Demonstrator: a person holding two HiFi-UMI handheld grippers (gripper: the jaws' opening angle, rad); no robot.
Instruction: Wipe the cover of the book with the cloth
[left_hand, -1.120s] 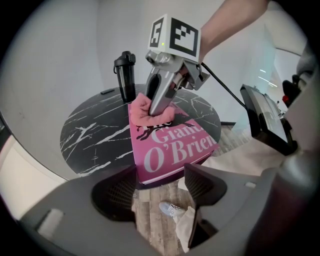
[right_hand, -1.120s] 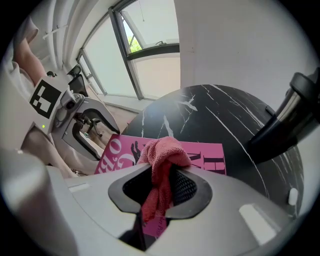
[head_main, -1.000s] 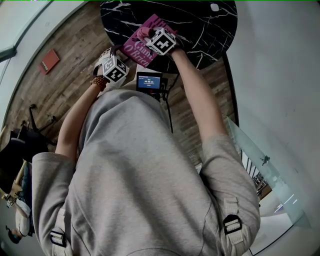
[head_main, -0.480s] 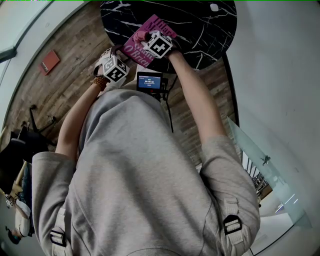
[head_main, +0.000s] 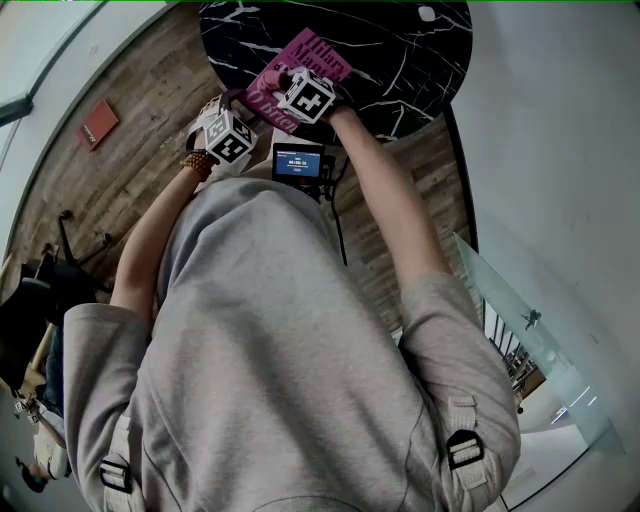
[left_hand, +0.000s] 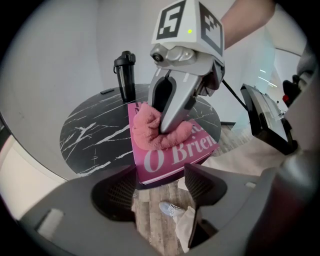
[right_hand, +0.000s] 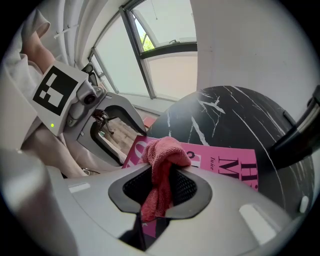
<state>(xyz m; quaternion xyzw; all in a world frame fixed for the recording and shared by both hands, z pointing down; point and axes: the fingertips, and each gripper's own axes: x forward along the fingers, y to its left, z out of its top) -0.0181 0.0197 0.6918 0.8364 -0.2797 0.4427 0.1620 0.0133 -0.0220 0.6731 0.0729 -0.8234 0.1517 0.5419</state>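
A magenta book (head_main: 318, 58) lies at the near edge of a round black marble table (head_main: 400, 60). My right gripper (head_main: 287, 78) is shut on a bunched pink cloth (right_hand: 162, 155) and presses it onto the cover near the large white title letters. In the left gripper view the cloth (left_hand: 152, 132) sits under the right gripper's fingers (left_hand: 167, 107) on the book (left_hand: 175, 157). My left gripper (left_hand: 162, 179) is open, its jaws wide apart just in front of the book's near edge, with floor showing between them.
A black tumbler (left_hand: 125, 75) stands at the table's far side. A small white object (head_main: 429, 14) lies on the marble. A small screen device (head_main: 298, 163) hangs at the person's chest. Wood floor surrounds the table, with a red item (head_main: 100, 122) on it.
My right gripper has slid the cloth across the cover toward the book's near left corner. The left gripper has stayed where it was.
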